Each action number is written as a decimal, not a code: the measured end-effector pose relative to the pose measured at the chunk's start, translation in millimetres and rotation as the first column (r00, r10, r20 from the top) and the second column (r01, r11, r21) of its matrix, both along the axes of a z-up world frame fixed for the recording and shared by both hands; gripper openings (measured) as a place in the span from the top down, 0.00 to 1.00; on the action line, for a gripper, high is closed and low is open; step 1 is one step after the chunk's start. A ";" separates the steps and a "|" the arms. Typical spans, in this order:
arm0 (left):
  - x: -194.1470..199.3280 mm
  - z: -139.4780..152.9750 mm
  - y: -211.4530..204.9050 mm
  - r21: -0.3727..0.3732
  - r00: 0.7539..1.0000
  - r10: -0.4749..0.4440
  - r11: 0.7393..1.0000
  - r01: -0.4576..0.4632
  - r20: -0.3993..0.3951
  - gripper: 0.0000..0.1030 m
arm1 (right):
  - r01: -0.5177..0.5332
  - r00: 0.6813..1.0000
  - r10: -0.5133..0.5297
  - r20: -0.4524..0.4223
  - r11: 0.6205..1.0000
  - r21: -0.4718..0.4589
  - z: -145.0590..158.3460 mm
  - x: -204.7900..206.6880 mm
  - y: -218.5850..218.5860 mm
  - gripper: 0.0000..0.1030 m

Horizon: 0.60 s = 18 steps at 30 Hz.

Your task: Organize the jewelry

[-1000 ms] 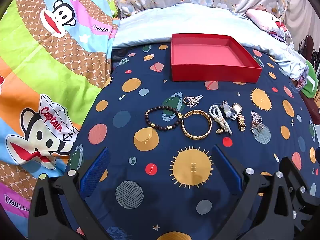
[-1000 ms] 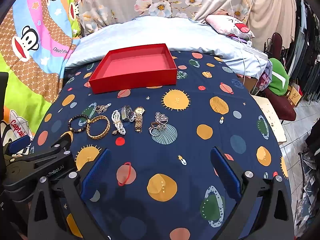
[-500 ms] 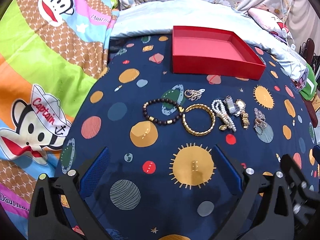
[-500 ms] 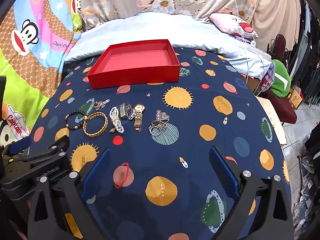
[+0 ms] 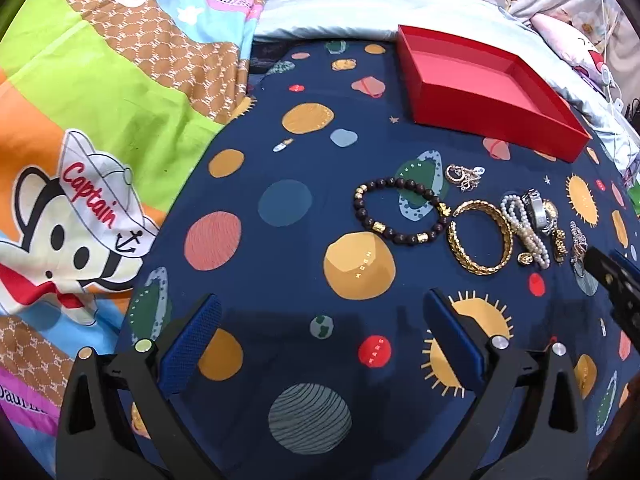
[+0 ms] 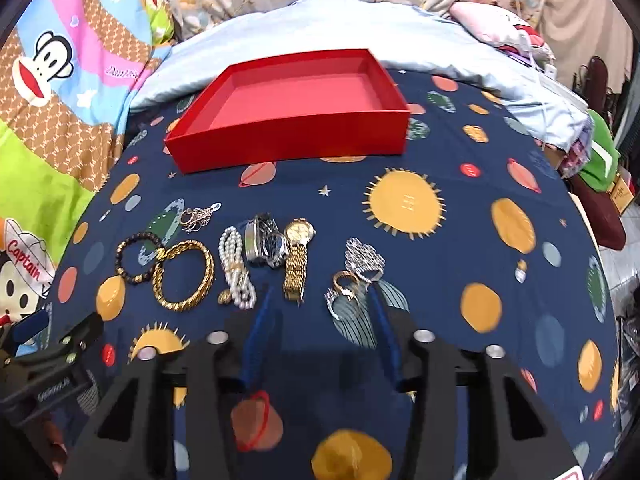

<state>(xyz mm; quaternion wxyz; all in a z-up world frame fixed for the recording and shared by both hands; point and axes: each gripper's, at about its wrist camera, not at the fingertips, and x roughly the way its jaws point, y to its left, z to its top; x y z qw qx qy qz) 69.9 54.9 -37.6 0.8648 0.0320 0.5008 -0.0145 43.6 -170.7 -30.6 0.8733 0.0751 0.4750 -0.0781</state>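
Jewelry lies in a row on the navy planet-print cloth point(image 6: 500, 184), near side of the empty red tray point(image 6: 292, 100) and well apart from it

Left to right in our right wrist view: dark bead bracelet point(image 6: 134, 258), gold bangle point(image 6: 183, 276) touching it, pearl strand point(image 6: 236, 268), silver watch point(image 6: 266, 242) overlapping the gold watch point(image 6: 298, 258), then a crystal brooch point(image 6: 364, 258) with rings point(image 6: 344, 284) tangled at its near edge. A small chain cluster point(image 6: 198, 214) sits apart, toward the tray

Right gripper point(image 6: 320, 296): jaws partly closed, a moderate gap between them, nothing held, tips low over the cloth between the gold watch and the rings. Motion blur here; we cannot be sure whether the tips touch the fabric

Left gripper point(image 5: 320, 308): jaws spread wide, empty, hanging short of the bead bracelet point(image 5: 400, 210) and gold bangle point(image 5: 480, 238)

Handling, as we judge it:
- All pieces light; the soft bedding underneath will give under pressure, so a shallow pinch may scoop cloth
- Gold watch: stiff case, limp link band; pinch across the band just below the case, expect the tail to dangle
- Bangle: rigid, slick; grip across the rim at one side
- Beads and pearls: floppy, roll easily; take at mid-strand
- Brooch and rings: small, snag-prone, likely to lift together; the brooch stones are the fragile item
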 end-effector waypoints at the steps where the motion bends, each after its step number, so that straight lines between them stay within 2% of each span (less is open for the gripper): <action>1: 1.7 -1.2 -0.9 -0.009 1.000 -0.005 1.000 0.005 -0.005 0.04 | -0.004 1.000 0.004 -0.009 1.000 0.004 -2.9 4.5 0.3 0.61; 9: 12.9 -6.7 -8.0 -0.017 1.000 -0.017 1.000 0.017 -0.016 0.04 | -0.017 0.998 0.016 -0.055 1.000 -0.002 -20.7 26.6 1.5 0.62; 14: 18.2 -9.2 -5.3 -0.010 1.000 -0.004 1.000 0.003 -0.019 0.04 | -0.034 0.998 0.031 -0.058 0.999 -0.040 -22.0 31.7 6.7 0.62; 16: 20.1 -10.5 -3.4 -0.012 1.000 0.005 1.000 -0.005 -0.025 0.04 | -0.043 0.997 0.039 -0.059 0.997 -0.059 -22.5 33.7 9.5 0.66; 18: 21.6 -11.7 -1.0 -0.017 1.000 0.012 1.000 -0.012 -0.029 0.04 | -0.055 0.997 0.050 -0.067 0.995 -0.086 -22.8 35.7 12.8 0.74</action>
